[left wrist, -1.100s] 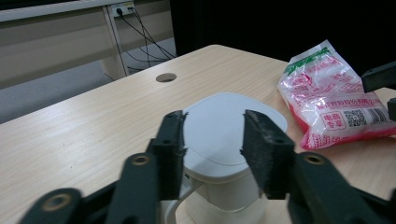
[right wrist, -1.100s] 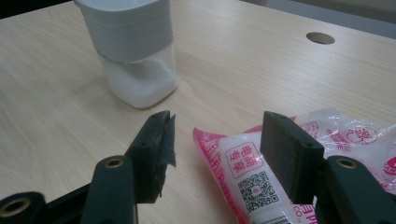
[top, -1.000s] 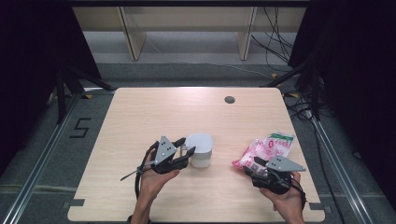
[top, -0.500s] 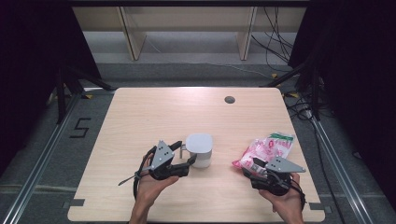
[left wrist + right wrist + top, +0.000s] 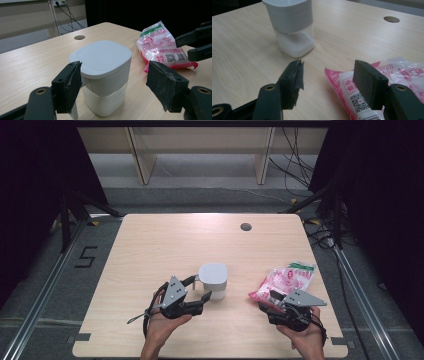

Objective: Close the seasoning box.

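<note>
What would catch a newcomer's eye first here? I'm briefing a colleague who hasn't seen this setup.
First the white lidded container near the front middle of the wooden table, with white powder in its clear lower half. The left gripper has just been opening; its fingers flank the container, a gap showing at one side. To the right lies a pink-and-white printed bag, with the right gripper open at its near end.

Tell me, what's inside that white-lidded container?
Through the clear lower part of the container a white powder shows, filling the bottom. The opaque lid hides whatever lies higher up.
</note>
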`<state>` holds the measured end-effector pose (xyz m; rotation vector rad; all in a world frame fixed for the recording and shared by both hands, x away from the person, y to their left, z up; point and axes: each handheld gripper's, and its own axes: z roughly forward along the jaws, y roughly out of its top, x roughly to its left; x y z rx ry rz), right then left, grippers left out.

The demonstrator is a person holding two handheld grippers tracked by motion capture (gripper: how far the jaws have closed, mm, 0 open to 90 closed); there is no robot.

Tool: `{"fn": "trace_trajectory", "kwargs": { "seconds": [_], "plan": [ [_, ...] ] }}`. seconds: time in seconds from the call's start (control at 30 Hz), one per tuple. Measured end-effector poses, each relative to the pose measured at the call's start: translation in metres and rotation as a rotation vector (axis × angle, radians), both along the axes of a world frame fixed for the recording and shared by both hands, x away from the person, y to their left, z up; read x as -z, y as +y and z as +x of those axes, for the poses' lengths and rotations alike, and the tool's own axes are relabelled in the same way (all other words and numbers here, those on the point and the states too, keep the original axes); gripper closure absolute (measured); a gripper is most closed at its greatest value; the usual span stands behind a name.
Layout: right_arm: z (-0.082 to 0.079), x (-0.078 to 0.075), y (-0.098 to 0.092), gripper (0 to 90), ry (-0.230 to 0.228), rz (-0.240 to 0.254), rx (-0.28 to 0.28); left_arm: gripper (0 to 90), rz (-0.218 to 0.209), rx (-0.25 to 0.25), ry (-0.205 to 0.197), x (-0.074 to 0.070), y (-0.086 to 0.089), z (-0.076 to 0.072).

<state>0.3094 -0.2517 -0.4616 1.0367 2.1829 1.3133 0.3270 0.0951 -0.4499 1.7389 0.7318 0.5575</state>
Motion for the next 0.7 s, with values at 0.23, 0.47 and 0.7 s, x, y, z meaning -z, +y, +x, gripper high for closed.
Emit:
{"fn": "trace_trajectory", "kwargs": {
  "seconds": [0.23,0.47,0.7],
  "plan": [
    [-0.003,0.001,0.001,39.8,0.017,0.0,0.013,27.1,-0.011,-0.001,-0.005,0.005,0.0,-0.006],
    [-0.004,0.004,0.002,38.8,0.022,-0.005,-0.021,26.6,0.002,0.013,-0.003,0.009,-0.004,-0.013],
    [-0.008,0.005,0.003,37.7,0.019,-0.016,-0.022,26.3,0.014,0.025,0.0,0.013,-0.007,-0.017]
  ]
}}
